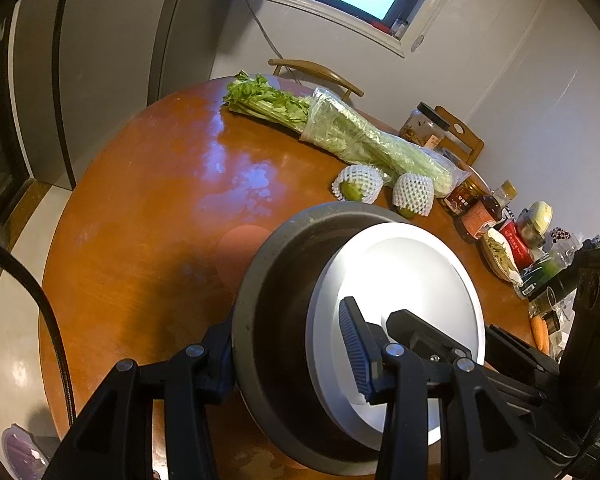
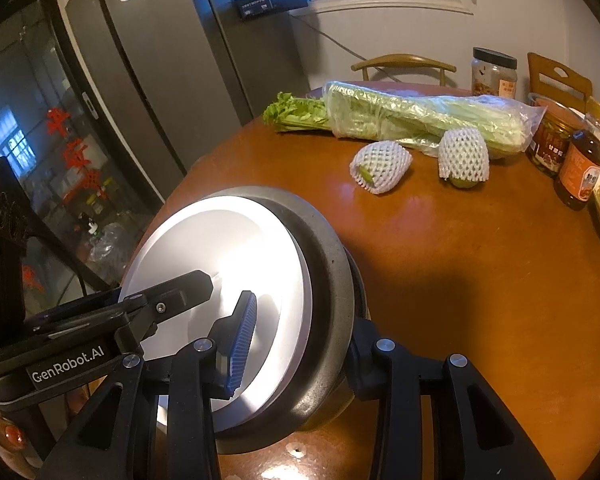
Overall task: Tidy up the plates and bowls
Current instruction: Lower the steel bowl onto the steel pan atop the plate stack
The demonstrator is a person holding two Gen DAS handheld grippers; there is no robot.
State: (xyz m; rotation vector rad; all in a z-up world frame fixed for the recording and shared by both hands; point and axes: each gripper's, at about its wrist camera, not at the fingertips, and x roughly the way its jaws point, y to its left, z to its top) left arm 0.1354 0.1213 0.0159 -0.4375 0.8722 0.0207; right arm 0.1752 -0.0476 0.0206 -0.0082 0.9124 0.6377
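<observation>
two tools pinching a dark bowl with a white plate inside

"genrobot.ai" reads on the left tool (image 2: 220, 300), lower left; left tool and right tool (image 2: 300, 356) each pinch opposite rims of the dark bowl (image 1: 260, 300) holding a white plate (image 1: 412, 280), low centre over the surface (image 1: 140, 200).

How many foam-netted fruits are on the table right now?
2. One foam-netted fruit lies on its side just in front of the bagged celery; the other stands upright to its right, nearer the sauce jars. More could be hidden behind the clutter.
</observation>
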